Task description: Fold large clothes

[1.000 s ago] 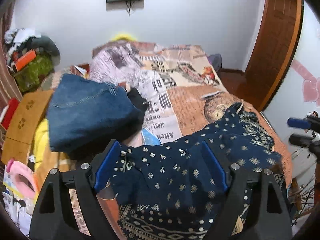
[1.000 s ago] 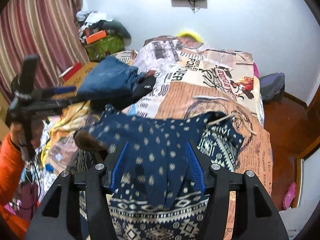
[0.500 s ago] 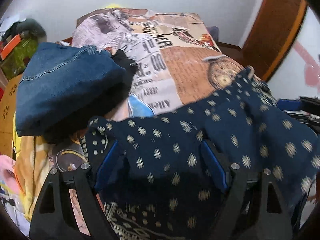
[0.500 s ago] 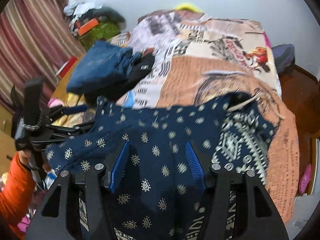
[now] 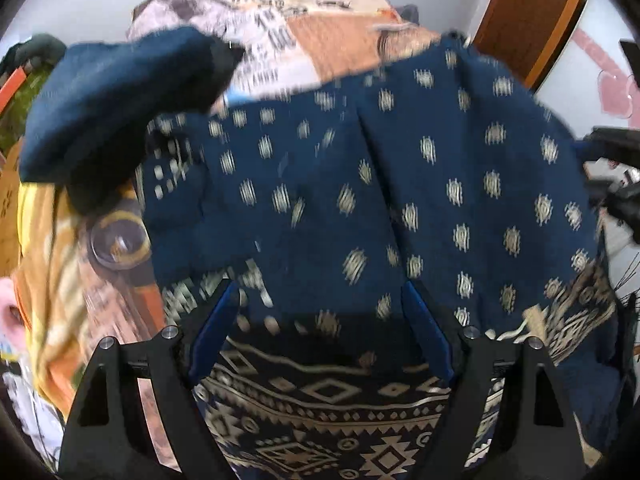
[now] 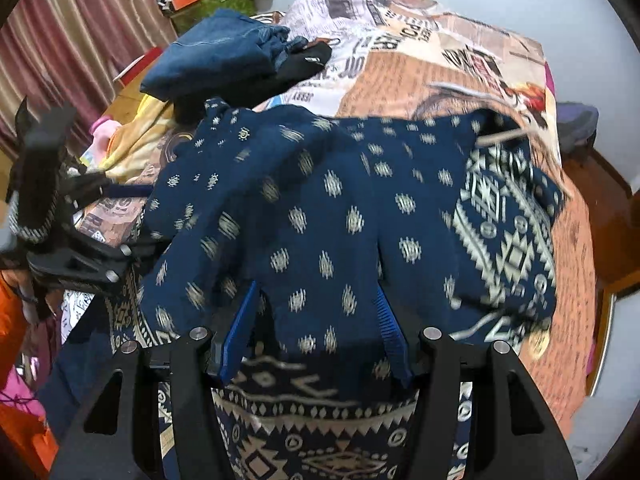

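Note:
A navy garment with cream dots and a geometric border lies across the near end of the bed. Bunched cloth fills the gap of my left gripper, and the blue pads hold a fold of it. My right gripper is shut on another fold of the same garment, pointing steeply down. The dotted layer drapes forward over the patterned border under both grippers. In the right wrist view the left gripper shows at the garment's left edge. The right gripper sits at the right edge of the left wrist view.
Folded blue jeans and a black item lie on the printed bed cover beyond the garment. Yellow cloth hangs off the bed's left side. A curtain stands left, a wooden door right.
Both grippers have come down and tipped toward the bed, bringing the held folds with them. The dotted layer now spreads lower and wider over the patterned border.

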